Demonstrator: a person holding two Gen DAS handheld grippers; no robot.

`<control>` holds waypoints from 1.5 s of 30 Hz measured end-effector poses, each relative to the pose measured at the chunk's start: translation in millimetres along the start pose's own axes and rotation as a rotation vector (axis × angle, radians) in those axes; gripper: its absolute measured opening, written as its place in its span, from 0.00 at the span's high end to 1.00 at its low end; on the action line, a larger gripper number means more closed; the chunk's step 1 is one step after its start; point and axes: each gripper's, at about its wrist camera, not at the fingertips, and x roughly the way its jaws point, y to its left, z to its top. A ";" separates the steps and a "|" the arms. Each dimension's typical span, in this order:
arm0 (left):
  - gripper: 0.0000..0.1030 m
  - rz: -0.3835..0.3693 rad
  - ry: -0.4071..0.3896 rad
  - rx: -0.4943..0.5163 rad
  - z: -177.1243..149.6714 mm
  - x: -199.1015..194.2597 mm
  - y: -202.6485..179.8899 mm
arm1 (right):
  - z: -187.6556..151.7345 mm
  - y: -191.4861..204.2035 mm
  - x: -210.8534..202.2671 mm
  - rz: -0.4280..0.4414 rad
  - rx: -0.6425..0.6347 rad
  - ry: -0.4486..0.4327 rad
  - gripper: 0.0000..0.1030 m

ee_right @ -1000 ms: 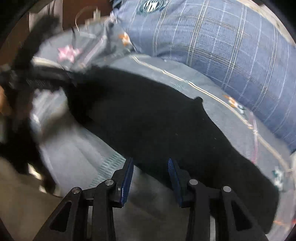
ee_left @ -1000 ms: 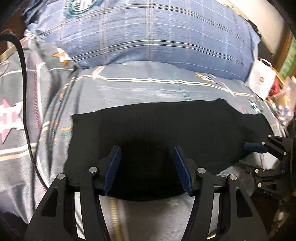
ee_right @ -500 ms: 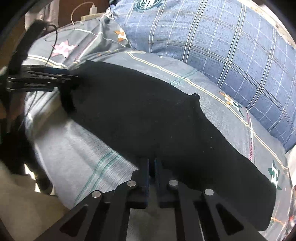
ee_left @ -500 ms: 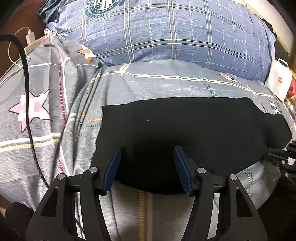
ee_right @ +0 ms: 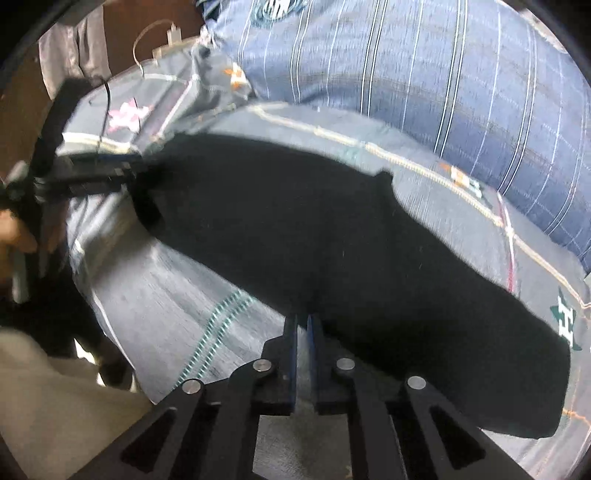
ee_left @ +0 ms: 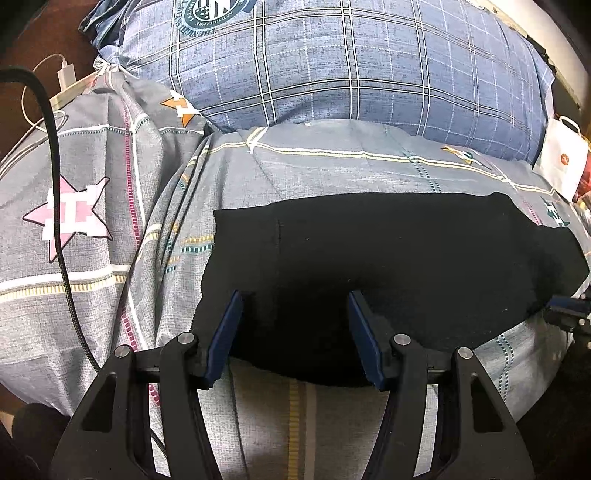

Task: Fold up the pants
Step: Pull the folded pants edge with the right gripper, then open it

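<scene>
Pants (ee_left: 388, 266), black, lie folded across our grey patterned quilt (ee_left: 332, 162). Our left gripper (ee_left: 293, 325) is spread apart over their near edge; our right gripper (ee_right: 302, 332) pinches that edge.

Black-framed left tool (ee_left: 293, 328) and right tool (ee_right: 302, 325) have blue pads, silver screws.

Round dark-teal crest on blue plaid pillow (ee_left: 218, 14), 12 o'clock of left wrist view: ring lettering present, upside down, too small to read. Same crest in right wrist view blurred, unreadable. White paper bag (ee_left: 559, 157), 2 o'clock: small orange square logo, mark inside not legible. Pixel-style "H" motifs on grey patterned bedsheet (ee_left: 332, 173): inside pink star at 9 o'clock, orange star at 11 o'clock.
</scene>
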 end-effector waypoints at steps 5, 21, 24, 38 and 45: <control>0.43 0.009 -0.004 0.006 0.5 -1.1 -0.4 | 7.1 2.6 1.6 0.022 0.034 -0.012 0.69; 0.43 -0.220 0.078 -0.206 -1.0 -5.0 60.5 | 33.5 8.7 5.5 0.131 0.127 -0.126 0.66; 0.43 -0.203 0.081 -0.205 -1.8 -4.3 60.5 | 39.4 24.4 16.2 0.165 0.083 -0.125 0.66; 0.42 -0.232 0.113 -0.264 7.4 22.4 62.1 | 62.2 114.2 75.0 0.148 -0.220 -0.113 0.92; 0.40 -0.194 0.036 -0.240 10.7 5.1 65.6 | 58.9 120.6 65.3 0.214 -0.165 -0.109 0.95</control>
